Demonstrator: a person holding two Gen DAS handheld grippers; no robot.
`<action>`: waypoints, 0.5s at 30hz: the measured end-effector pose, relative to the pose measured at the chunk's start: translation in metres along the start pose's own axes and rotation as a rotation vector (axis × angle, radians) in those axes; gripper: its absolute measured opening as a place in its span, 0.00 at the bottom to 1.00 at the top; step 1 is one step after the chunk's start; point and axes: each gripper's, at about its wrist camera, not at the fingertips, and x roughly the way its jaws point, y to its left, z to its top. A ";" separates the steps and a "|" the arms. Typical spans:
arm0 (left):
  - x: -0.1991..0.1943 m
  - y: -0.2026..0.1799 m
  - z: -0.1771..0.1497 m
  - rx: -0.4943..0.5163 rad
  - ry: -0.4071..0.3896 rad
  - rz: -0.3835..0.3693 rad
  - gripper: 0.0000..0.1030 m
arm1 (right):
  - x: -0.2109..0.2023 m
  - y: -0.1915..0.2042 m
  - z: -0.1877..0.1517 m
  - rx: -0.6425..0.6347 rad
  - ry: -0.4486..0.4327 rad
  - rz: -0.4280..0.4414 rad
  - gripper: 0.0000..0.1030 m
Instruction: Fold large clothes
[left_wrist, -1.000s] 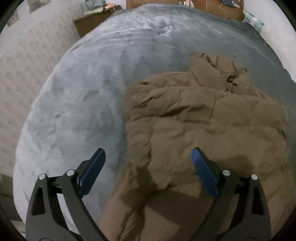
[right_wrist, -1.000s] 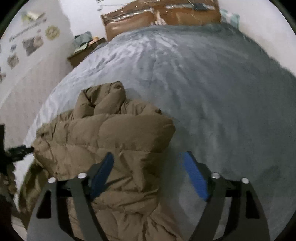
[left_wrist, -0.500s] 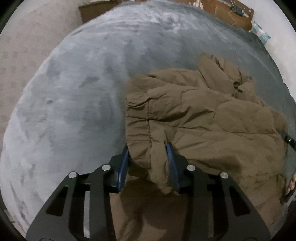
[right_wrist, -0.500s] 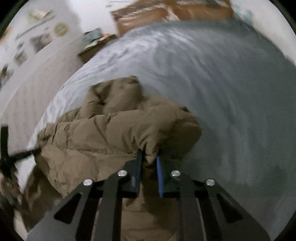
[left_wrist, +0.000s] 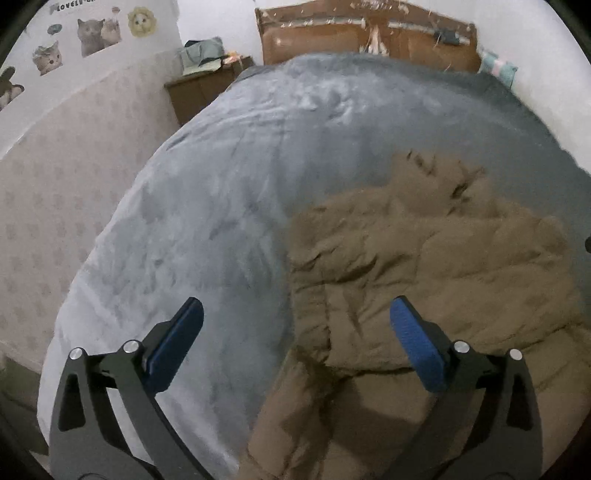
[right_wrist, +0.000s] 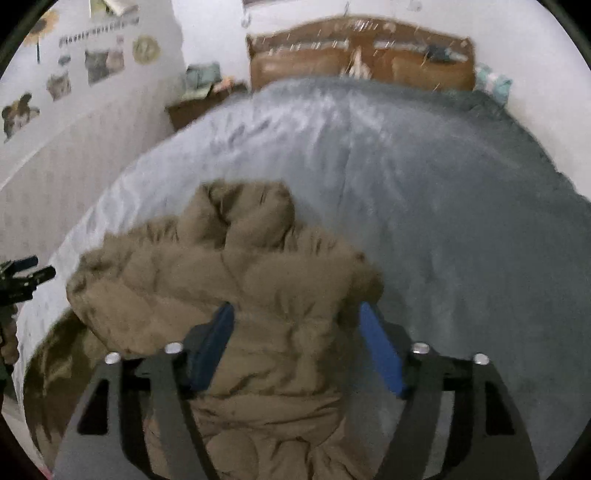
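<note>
Puffy brown quilted jacket (left_wrist: 424, 280) lies bunched on grey plush bedspread (left_wrist: 229, 206), top layer doubled over, roughly half folded, though blur hides edges. Left gripper (left_wrist: 295, 343) and right gripper (right_wrist: 295, 350) both spread, gripping nothing. Tidying folds remain.

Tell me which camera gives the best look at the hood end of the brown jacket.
The right wrist view. There the jacket's bunched hood end sits near the middle of the picture, on the grey bedspread, though blurred. The left wrist view shows that end only as a smaller lump far off, beyond the jacket's body.
</note>
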 end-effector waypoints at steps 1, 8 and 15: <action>-0.002 -0.003 0.004 -0.006 0.003 -0.010 0.97 | -0.005 -0.001 0.002 0.014 -0.023 -0.004 0.84; 0.011 -0.025 0.007 -0.011 0.071 -0.157 0.97 | 0.002 0.007 -0.002 0.061 -0.086 -0.083 0.93; 0.072 -0.077 0.012 0.029 0.204 -0.160 0.97 | 0.060 0.019 -0.001 0.015 0.000 -0.128 0.93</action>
